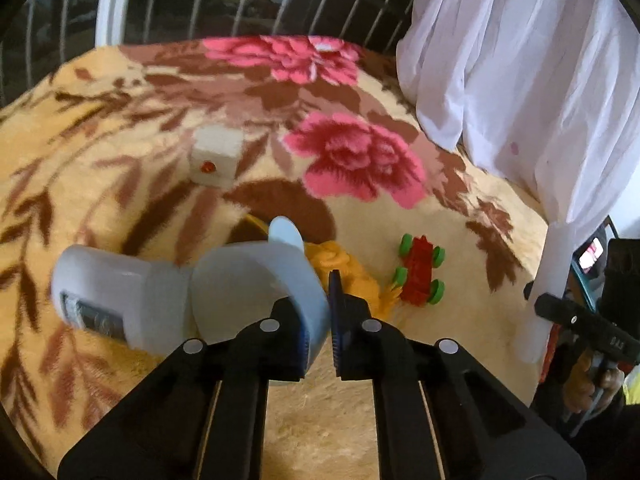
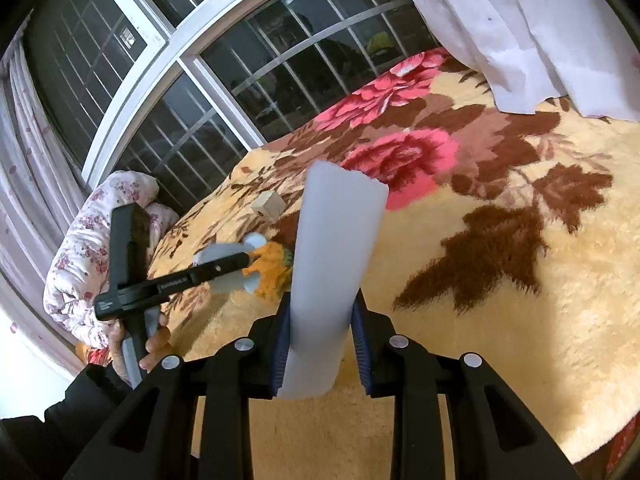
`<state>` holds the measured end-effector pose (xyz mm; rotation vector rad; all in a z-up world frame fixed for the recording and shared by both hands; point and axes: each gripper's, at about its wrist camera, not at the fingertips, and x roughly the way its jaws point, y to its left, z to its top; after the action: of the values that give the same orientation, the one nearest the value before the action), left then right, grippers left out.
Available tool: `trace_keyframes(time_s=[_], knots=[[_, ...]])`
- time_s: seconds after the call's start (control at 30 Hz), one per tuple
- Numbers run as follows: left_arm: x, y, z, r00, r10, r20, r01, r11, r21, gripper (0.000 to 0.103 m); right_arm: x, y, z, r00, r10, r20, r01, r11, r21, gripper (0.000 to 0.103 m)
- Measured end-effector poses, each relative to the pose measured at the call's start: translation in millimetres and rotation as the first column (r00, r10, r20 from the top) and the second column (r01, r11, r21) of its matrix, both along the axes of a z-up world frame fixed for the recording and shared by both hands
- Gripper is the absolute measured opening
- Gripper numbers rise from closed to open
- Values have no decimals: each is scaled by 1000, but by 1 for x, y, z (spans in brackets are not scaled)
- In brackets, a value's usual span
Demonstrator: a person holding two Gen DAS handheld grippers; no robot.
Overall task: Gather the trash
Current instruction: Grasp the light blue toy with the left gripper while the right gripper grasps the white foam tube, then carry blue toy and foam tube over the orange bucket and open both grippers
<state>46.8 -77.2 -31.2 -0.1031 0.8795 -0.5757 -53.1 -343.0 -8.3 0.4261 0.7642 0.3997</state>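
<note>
My left gripper (image 1: 320, 320) is shut on the rim of a white plastic bottle (image 1: 132, 300) with an open flip lid, held above the floral blanket (image 1: 120, 120). The bottle also shows in the right wrist view (image 2: 228, 264), with the left gripper (image 2: 240, 260) on it. My right gripper (image 2: 320, 340) is shut on an upright white paper roll (image 2: 336, 248); the roll shows at the right in the left wrist view (image 1: 548, 288). A small white box (image 1: 214, 156) with a red dot lies on the blanket (image 2: 500, 280), also seen in the right wrist view (image 2: 270, 204).
An orange toy (image 1: 344, 268) and a red toy car with green wheels (image 1: 420, 274) lie on the blanket. White curtain (image 1: 520, 60) hangs at the right. A barred window (image 2: 200, 100) stands behind the bed. A floral quilt (image 2: 88, 240) is bundled at the left.
</note>
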Motion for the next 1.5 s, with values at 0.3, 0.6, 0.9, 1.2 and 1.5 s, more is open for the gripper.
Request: trace_keyframes(time_s=[0.3, 0.6, 0.9, 1.2, 1.5], knots=[[-81, 11, 61, 983, 64, 171, -65, 998, 2, 8, -31, 22, 16, 997, 60, 40, -58, 997, -49, 28], [-215, 30, 92, 965, 57, 255, -37, 996, -83, 8, -95, 57, 36, 981, 181, 74, -175, 981, -82, 27], [-317, 38, 43, 984, 38, 175, -35, 999, -16, 8, -162, 76, 18, 964, 264, 12, -260, 957, -127, 27], [-340, 44, -44, 1000, 30, 9, -30, 997, 66, 8, -200, 101, -45, 940, 313, -134, -336, 917, -216, 27], [-325, 39, -98, 989, 16, -147, -1, 995, 104, 8, -197, 118, -94, 892, 354, -281, -416, 887, -203, 27]])
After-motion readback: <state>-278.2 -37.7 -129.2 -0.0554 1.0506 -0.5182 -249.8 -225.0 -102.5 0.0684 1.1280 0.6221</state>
